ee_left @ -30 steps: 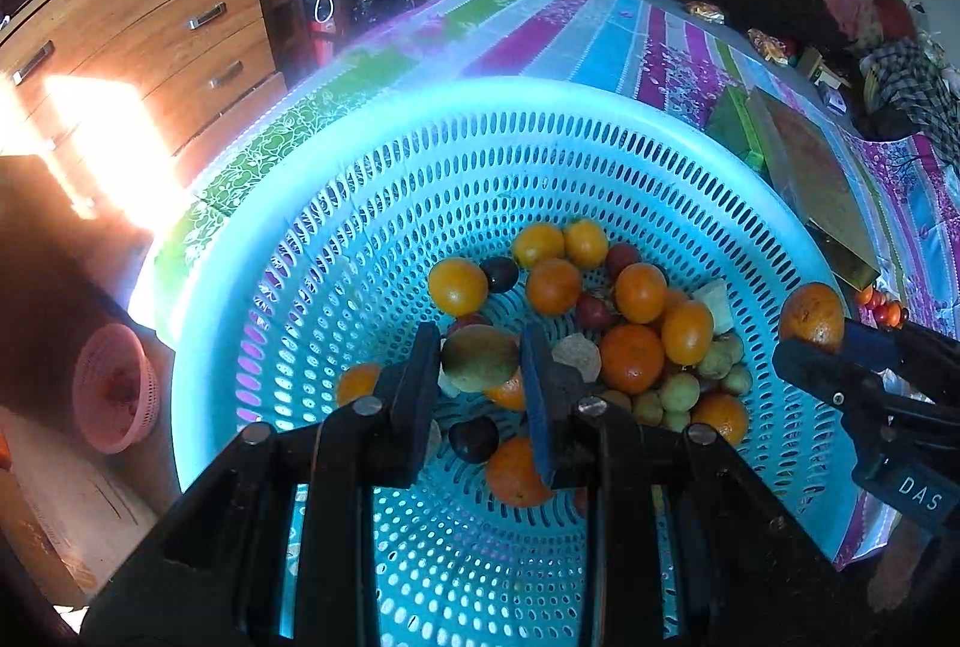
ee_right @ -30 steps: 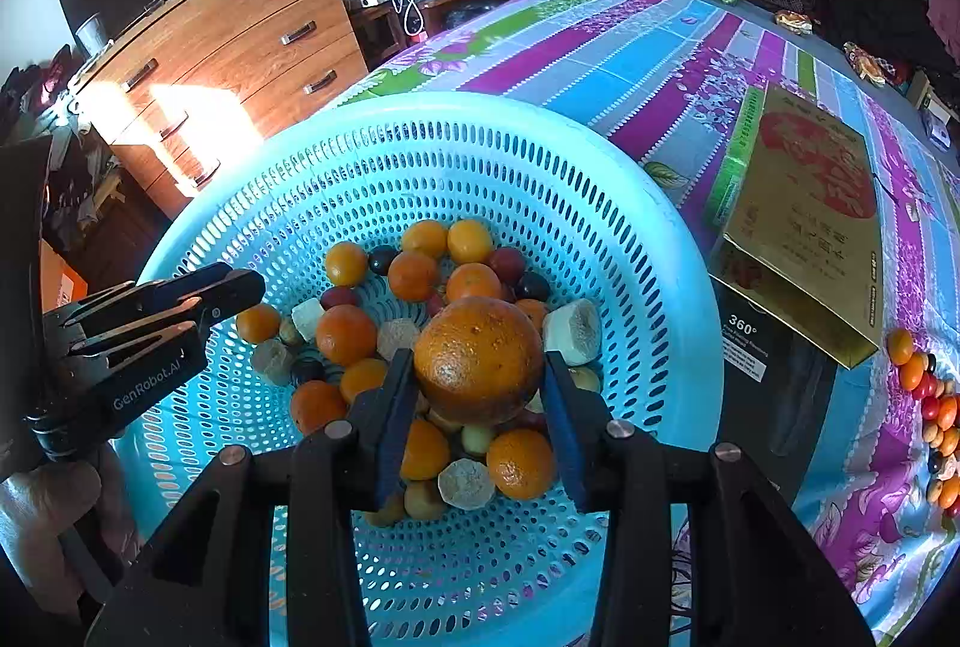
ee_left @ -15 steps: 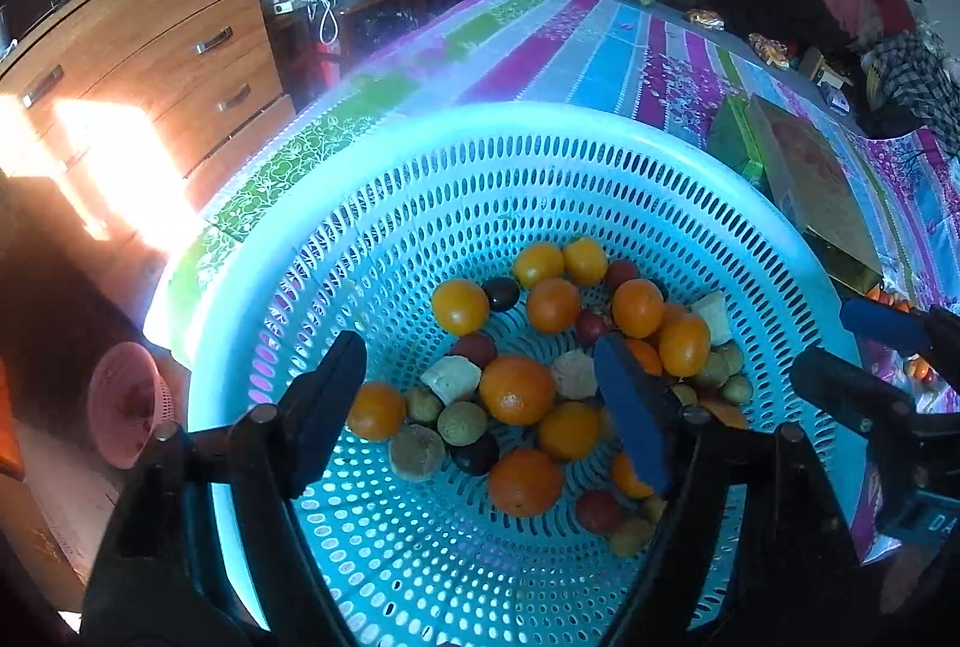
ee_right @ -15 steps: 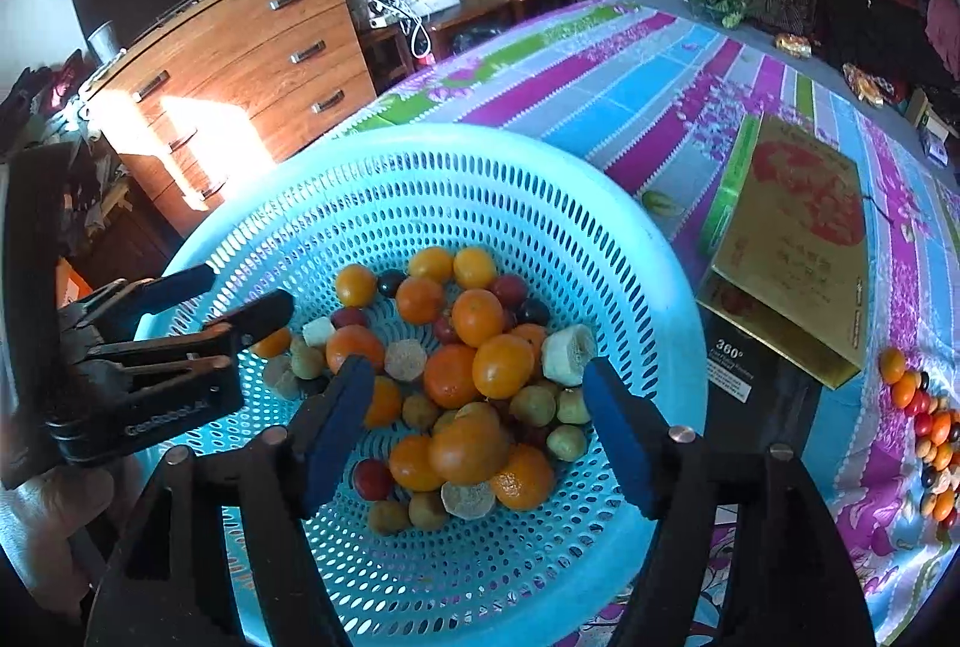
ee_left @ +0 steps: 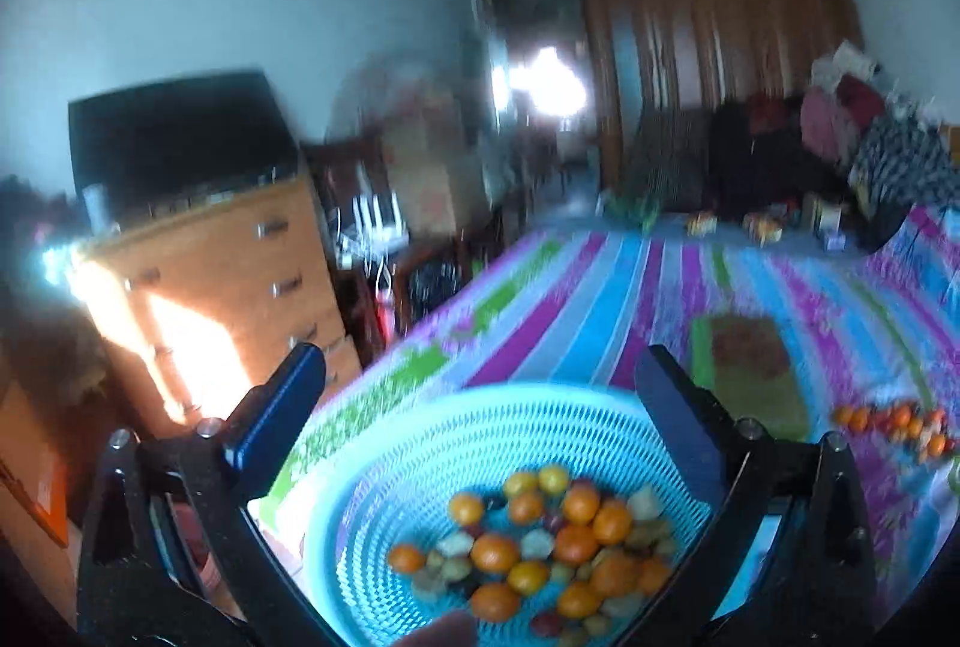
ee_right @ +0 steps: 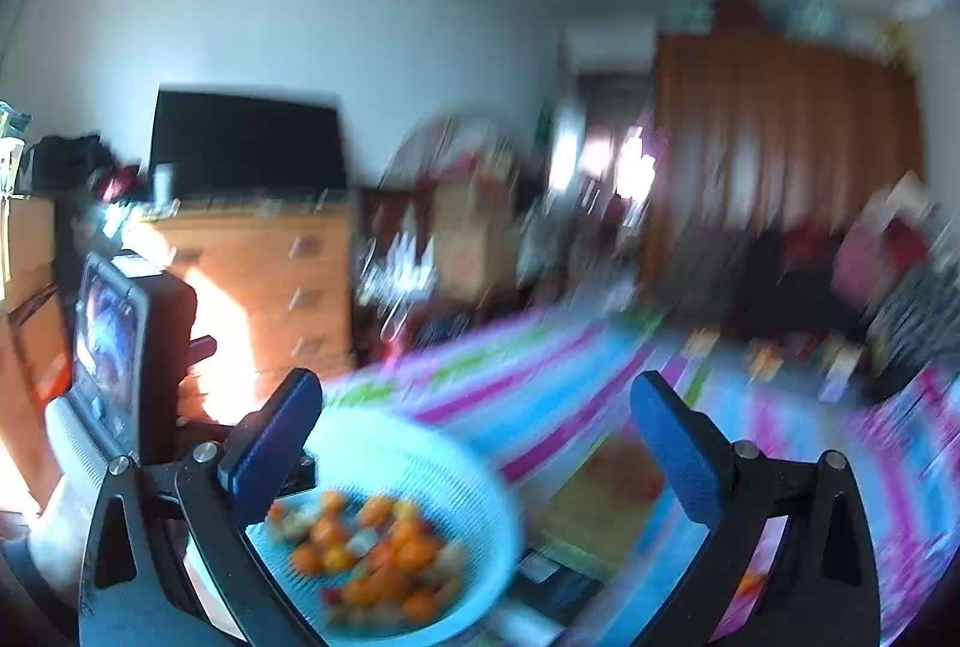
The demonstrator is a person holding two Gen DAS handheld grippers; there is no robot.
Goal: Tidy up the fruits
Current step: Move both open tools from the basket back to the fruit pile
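Both units had released their loads since a second earlier. The left hand-held gripper [ee_left: 480, 383], then pinched on a greenish fruit, was opening to its widest with nothing between the jaws. The right hand-held gripper [ee_right: 477, 404], then clamped on a large orange, was likewise opening and empty. Both fruits appeared to have gone into the blue basket [ee_left: 420, 425] — the pile of fruits [ee_left: 540, 545] lay in its bottom, mostly oranges with smaller green and dark pieces.

Both cameras, formerly aimed down into the basket, now looked out across the room, the right view heavily blurred; the units had lifted clear.

A further cluster of loose fruits [ee_left: 894, 425] remained on the striped bedspread [ee_left: 630, 287], well apart from the basket, beyond a green box [ee_left: 750, 365]. Judgement: one deposit complete, sorting unfinished — that cluster is the likely next pickup.
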